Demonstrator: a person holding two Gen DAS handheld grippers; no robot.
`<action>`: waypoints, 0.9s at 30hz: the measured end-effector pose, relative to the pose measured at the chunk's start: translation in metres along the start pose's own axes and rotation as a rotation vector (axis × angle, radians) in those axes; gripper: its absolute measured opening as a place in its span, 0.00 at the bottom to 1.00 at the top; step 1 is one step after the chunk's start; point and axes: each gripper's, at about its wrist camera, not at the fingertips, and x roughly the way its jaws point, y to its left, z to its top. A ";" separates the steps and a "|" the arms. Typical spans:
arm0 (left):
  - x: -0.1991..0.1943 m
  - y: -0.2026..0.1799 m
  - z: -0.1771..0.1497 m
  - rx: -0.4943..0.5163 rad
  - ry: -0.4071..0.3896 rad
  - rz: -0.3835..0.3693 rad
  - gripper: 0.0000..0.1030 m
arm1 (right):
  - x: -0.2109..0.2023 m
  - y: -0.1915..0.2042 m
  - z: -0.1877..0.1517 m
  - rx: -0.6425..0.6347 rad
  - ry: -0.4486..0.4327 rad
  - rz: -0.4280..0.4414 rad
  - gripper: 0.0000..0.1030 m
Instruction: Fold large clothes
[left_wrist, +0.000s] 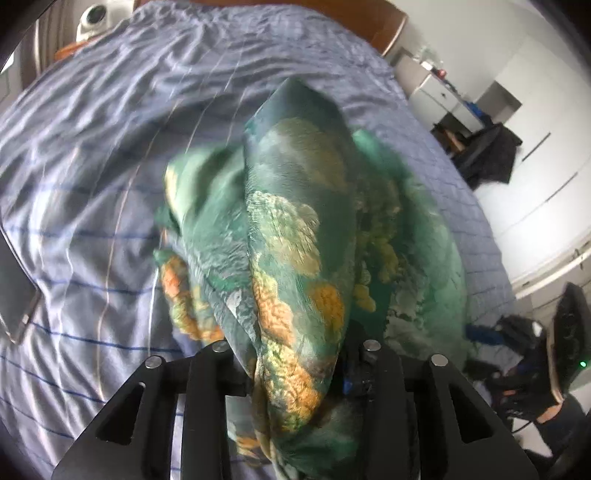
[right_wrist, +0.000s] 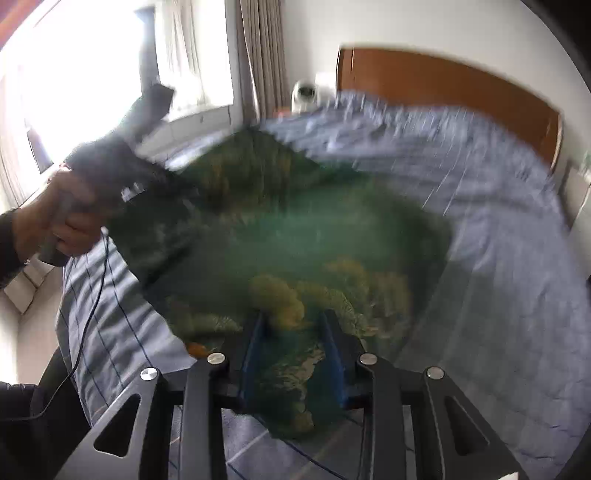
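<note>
**Green garment gripped at both ends over the bed**

Garment, one piece, green with orange blooms, is bunched right in the left hand-held gripper, clenched on a thick fold that runs away from it up the frame. Right hand-held gripper grasps a thin edge between its blue pads. Beyond both, the cloth drapes onto the striped blue bed. Two grippers, both on it; the left one carries the bulk. Headboard sits far back.
</note>
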 end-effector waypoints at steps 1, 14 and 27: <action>0.005 0.009 -0.003 -0.023 0.003 -0.017 0.34 | 0.014 -0.002 -0.002 0.024 0.044 0.018 0.32; 0.004 0.016 -0.007 -0.065 -0.020 -0.061 0.39 | 0.022 -0.009 0.027 0.121 0.112 0.066 0.32; 0.020 0.013 -0.005 -0.019 0.012 0.008 0.40 | 0.137 -0.068 0.135 0.288 0.149 -0.012 0.32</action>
